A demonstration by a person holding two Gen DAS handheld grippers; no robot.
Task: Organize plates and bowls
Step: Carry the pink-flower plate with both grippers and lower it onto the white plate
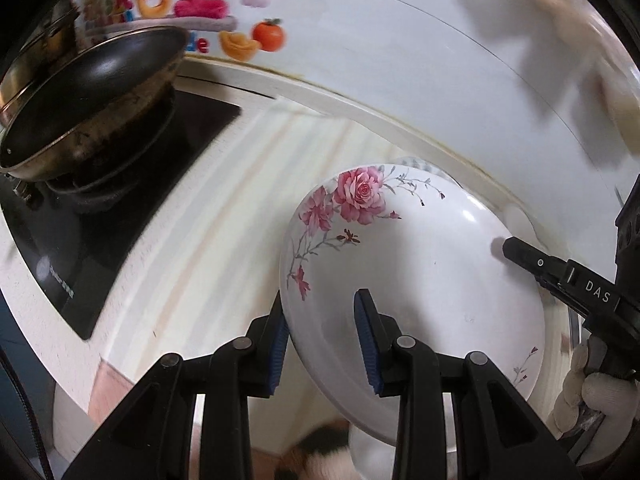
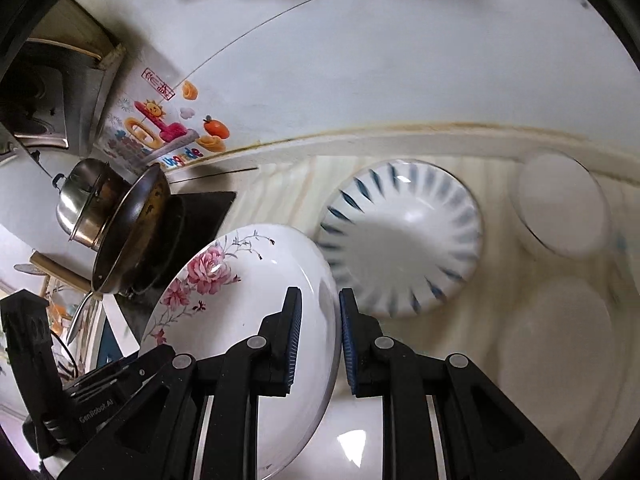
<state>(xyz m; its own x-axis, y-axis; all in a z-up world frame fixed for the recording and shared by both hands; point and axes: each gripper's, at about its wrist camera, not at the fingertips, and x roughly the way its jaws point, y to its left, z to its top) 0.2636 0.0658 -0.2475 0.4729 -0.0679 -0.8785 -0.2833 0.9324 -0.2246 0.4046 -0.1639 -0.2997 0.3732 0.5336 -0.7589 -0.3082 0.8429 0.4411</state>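
Observation:
A white bowl with pink flowers hangs tilted above the cream counter, held at two sides. My left gripper is shut on its near-left rim, one blue pad outside and one inside. My right gripper is shut on the opposite rim of the floral bowl; its black fingertip shows against the bowl's far side. The left gripper's body shows at lower left in the right wrist view. A white bowl with blue stripes sits on the counter just behind; only its rim peeks out in the left wrist view.
A dark wok rests on the black stove at left, with a steel pot behind it. Two blurred white round dishes lie on the counter at right. A white-gloved hand holds the right gripper. The wall runs close behind.

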